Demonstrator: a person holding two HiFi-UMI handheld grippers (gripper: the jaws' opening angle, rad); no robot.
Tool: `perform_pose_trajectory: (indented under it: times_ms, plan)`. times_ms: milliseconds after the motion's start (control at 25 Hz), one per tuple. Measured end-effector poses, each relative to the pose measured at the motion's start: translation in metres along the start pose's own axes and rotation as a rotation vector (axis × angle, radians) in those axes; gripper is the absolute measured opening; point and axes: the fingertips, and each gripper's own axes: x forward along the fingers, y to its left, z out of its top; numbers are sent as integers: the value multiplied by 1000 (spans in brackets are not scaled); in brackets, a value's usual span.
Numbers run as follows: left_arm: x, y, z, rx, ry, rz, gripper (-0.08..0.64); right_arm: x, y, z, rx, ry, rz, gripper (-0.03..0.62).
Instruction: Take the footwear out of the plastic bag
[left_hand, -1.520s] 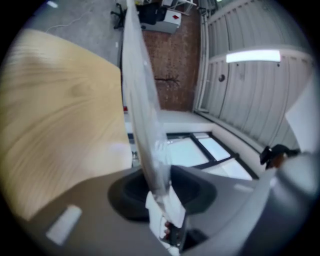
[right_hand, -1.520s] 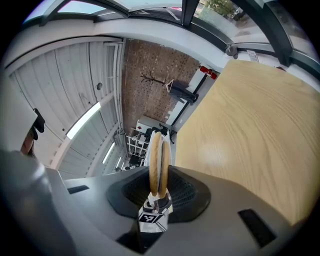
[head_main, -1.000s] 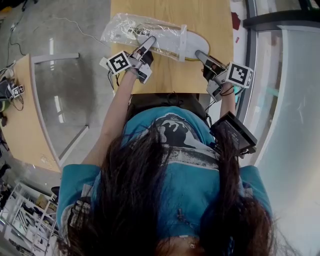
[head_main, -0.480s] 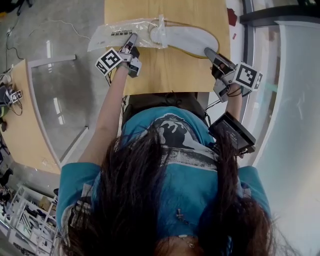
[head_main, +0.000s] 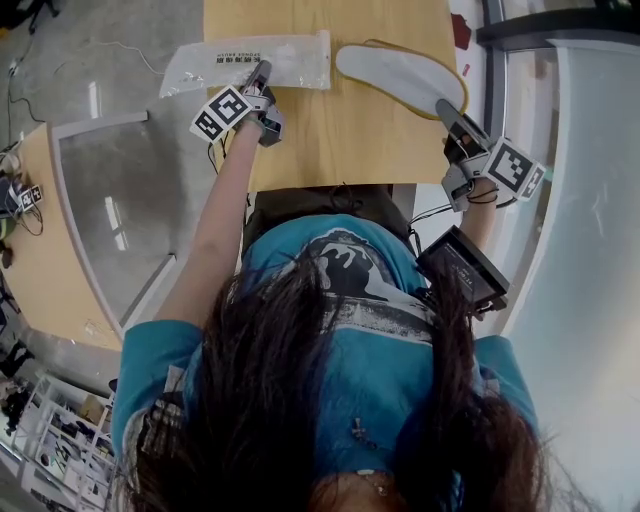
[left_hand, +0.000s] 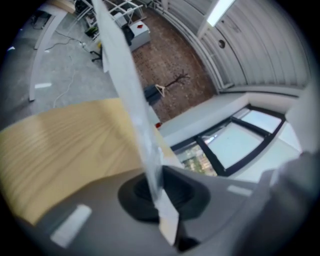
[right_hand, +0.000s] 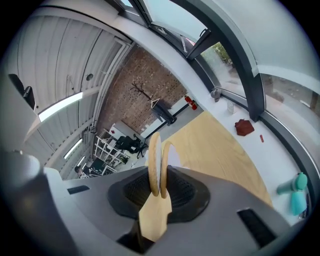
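White tan-edged flat slippers (head_main: 395, 75) now drawn clear of transparent plastic bag (head_main: 240, 62), left tool (head_main: 262, 72) clamped on bag, right tool (head_main: 449, 106) just tightened on slippers

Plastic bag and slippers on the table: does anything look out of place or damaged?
Nothing looks damaged. The plastic bag, flat and seemingly empty, hangs over the table's left edge, pinched by the left gripper. The slippers are outside it, clamped at one end by the right gripper.

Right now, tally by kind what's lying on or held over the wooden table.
Plastic bag: 1
Slippers: 2, seemingly a flat stacked pair, since the right gripper view shows two soles
Total: 3
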Motion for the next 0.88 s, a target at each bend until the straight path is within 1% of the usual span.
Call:
perform_pose_trajectory:
  times_ms: [160, 280, 400, 560, 720, 760, 840, 880]
  plan:
    - [19, -6, -17, -31, 27, -1, 0, -20, -6, 15, 35, -91, 6, 80]
    - [33, -14, -34, -82, 54, -14, 0, -35, -2, 28, -13, -142, 13, 80]
    - [45, -20, -49, -115, 79, -22, 0, -49, -6, 33, 12, -189, -12, 80]
    - [56, -22, -64, -176, 98, -21, 0, -61, -11, 32, 33, -225, -29, 80]
    - [61, -28, -70, -250, 107, -24, 7, -71, -7, 29, 59, -250, -32, 80]
    - [63, -30, -74, -282, 119, -33, 43, -72, -8, 28, 60, -252, -29, 80]
    - [66, -37, -82, -365, 157, -65, 198, -71, -7, 27, 60, -254, -17, 80]
    - [66, -42, -86, -413, 174, -79, 248, -70, -5, 27, 61, -255, -8, 80]
